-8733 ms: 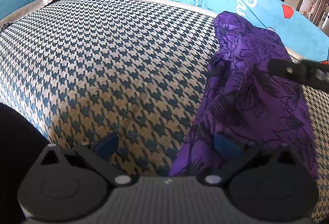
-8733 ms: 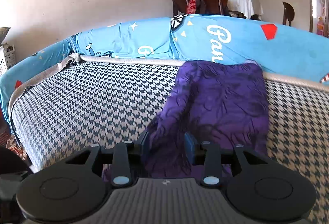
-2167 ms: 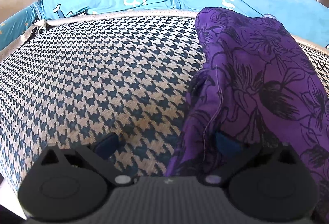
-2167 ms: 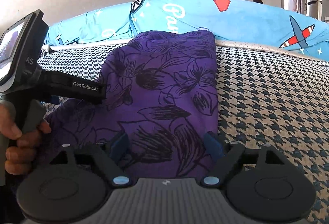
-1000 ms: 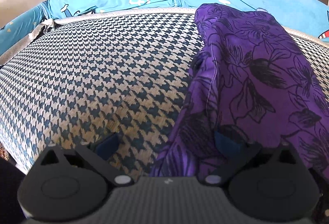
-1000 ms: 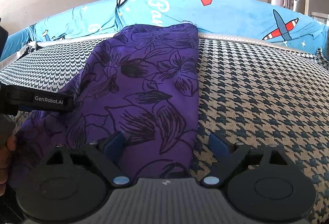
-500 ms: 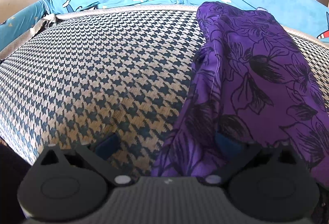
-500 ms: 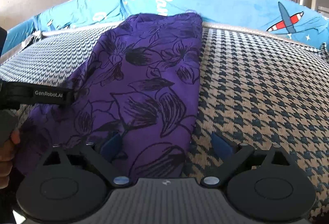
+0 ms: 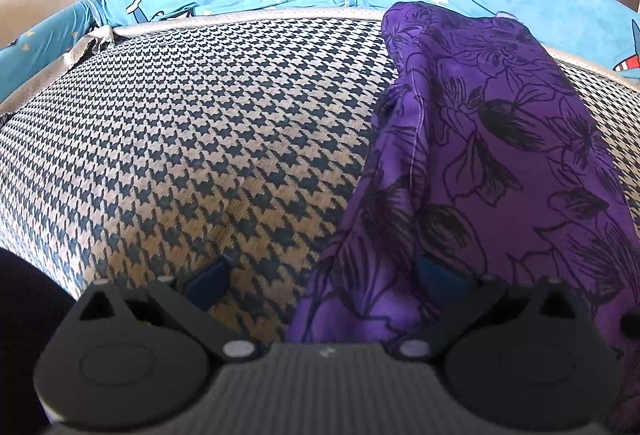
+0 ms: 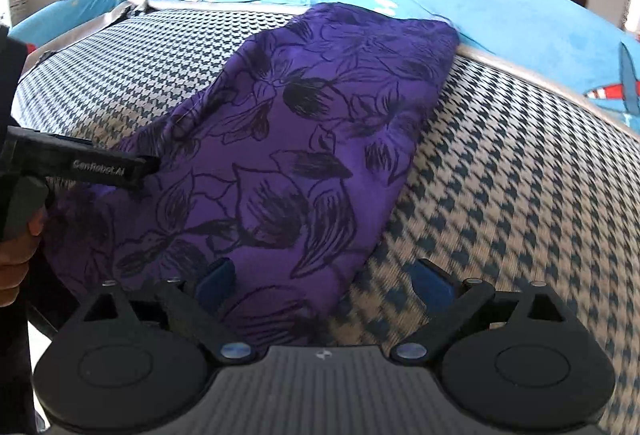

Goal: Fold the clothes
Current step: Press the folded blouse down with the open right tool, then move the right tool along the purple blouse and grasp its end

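On houndstooth cushion (image 9: pixel 200 139), purple floral garment (image 10: pixel 304 139), "GenRobot.AI" left tongs (image 9: pixel 320 277) spread, right tongs (image 10: pixel 324 281) spread.

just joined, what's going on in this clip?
A person is folding clothes with a handheld gripper in each hand. A purple floral garment lies lengthwise on a houndstooth-covered seat, already narrowed into a long strip. The left gripper and right gripper are both open at the garment's near end, one at each side edge, gripping nothing yet.
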Available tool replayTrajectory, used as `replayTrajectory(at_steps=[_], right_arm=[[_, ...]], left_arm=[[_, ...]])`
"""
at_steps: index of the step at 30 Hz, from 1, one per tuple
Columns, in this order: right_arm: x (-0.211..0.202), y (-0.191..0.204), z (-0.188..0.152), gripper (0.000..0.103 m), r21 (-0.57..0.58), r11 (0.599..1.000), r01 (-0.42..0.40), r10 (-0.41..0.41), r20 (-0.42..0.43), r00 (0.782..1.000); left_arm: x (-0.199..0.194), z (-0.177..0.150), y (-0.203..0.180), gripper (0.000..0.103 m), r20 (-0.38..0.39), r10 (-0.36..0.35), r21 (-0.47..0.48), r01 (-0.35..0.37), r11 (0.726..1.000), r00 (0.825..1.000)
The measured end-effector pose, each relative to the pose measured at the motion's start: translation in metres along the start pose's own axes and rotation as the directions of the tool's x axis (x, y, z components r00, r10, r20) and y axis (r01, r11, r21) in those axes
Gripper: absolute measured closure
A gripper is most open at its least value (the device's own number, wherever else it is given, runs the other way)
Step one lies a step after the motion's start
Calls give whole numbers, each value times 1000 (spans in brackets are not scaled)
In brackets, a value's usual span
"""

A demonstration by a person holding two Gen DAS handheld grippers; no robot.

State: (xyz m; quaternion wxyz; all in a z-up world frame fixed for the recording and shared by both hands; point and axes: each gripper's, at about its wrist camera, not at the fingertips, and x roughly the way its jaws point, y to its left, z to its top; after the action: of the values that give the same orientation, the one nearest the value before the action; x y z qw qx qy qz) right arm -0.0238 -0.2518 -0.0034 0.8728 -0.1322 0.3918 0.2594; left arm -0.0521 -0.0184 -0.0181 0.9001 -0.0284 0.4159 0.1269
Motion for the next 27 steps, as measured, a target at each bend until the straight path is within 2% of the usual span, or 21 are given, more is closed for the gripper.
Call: replayTrajectory(at_steps=[5, 14, 21, 27], right_arm=[[9, -26, 20, 7, 24, 998, -60, 59, 12, 998], [22, -60, 46, 7, 75, 996, -42, 40, 32, 999], [26, -73, 59, 7, 88, 994, -63, 58, 61, 996], [29, -90, 69, 8, 150, 985, -88, 75, 89, 993]], left_arm=[[-2, 2, -3, 0, 7, 3, 21, -3, 1000, 1000], [1, 13, -11, 0, -11, -20, 39, 20, 999, 1000], [8, 28, -25, 0, -38, -65, 55, 67, 996, 997], [13, 42, -39, 0, -49, -100, 84, 104, 991, 994]])
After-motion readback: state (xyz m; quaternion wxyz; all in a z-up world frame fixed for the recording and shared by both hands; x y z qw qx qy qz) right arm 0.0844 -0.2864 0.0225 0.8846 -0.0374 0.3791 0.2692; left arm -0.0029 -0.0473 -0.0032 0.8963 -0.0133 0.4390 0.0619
